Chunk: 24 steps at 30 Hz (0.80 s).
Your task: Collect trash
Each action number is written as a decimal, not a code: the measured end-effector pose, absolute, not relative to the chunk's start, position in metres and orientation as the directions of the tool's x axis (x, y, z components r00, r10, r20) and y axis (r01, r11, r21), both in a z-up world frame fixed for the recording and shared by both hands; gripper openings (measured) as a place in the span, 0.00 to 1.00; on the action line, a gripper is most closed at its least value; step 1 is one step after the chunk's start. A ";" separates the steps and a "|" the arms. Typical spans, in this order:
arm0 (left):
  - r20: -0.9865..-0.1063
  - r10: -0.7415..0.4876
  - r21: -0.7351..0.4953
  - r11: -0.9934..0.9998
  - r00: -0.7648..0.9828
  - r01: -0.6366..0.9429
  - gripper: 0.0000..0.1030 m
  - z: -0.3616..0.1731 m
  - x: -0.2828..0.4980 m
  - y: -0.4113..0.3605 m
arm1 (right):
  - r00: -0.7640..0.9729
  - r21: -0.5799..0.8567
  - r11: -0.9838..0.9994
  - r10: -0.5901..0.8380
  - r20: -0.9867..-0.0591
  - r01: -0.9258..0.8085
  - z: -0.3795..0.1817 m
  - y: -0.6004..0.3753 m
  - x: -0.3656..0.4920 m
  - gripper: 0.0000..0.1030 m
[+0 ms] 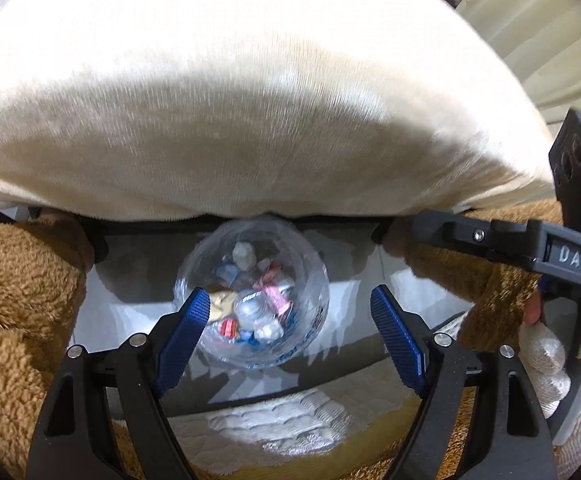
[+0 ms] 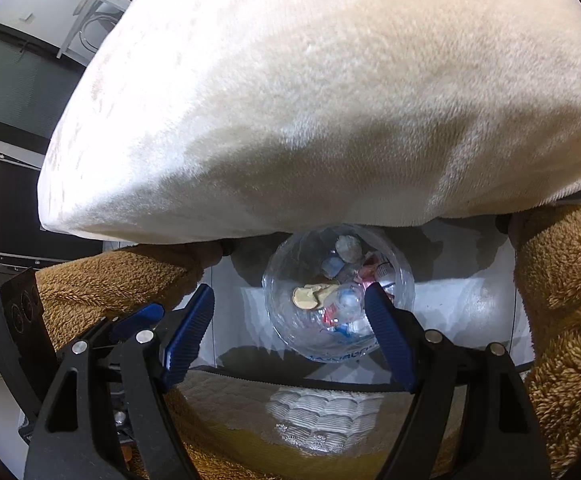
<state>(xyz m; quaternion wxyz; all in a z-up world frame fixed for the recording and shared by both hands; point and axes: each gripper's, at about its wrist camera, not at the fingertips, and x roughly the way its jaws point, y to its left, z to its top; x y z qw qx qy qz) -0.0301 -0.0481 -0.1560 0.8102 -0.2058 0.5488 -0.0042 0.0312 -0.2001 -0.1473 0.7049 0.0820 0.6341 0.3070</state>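
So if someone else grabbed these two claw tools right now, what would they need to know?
Left gripper: open, nothing held.
Right gripper: open, nothing held.
Clear trash bag: standing open below both grippers on a white surface, with wrappers and crumpled scraps already inside.
Cream cushion: bulges over the bag's far edge.
Done: some trash is bagged.
Left: no loose trash shows in either view; look elsewhere for more.

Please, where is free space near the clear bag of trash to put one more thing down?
Bare white floor lies right of the clear trash bag, up to the brown fleece. Above it is crowded: the cream cushion overhangs the bag.
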 end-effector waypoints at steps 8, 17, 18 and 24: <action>-0.816 -0.237 -0.381 0.906 0.527 -0.182 0.79 -0.126 -0.037 -0.034 | 0.130 0.510 0.770 0.592 -0.795 -0.383 -0.119 -0.218 0.031 0.75; -0.732 -0.182 -0.337 0.934 0.657 -0.117 0.79 -0.080 -0.042 -0.027 | 0.304 0.433 0.755 0.615 -0.727 -0.492 -0.082 -0.228 0.023 0.75; -0.725 -0.168 -0.320 0.941 0.668 -0.111 0.79 -0.076 -0.043 -0.028 | 0.328 0.416 0.755 0.615 -0.717 -0.508 -0.077 -0.228 0.022 0.75; -0.669 -0.139 -0.267 0.962 0.730 -0.062 0.79 -0.054 -0.042 -0.027 | 0.424 0.345 0.749 0.622 -0.658 -0.566 -0.057 -0.230 0.014 0.75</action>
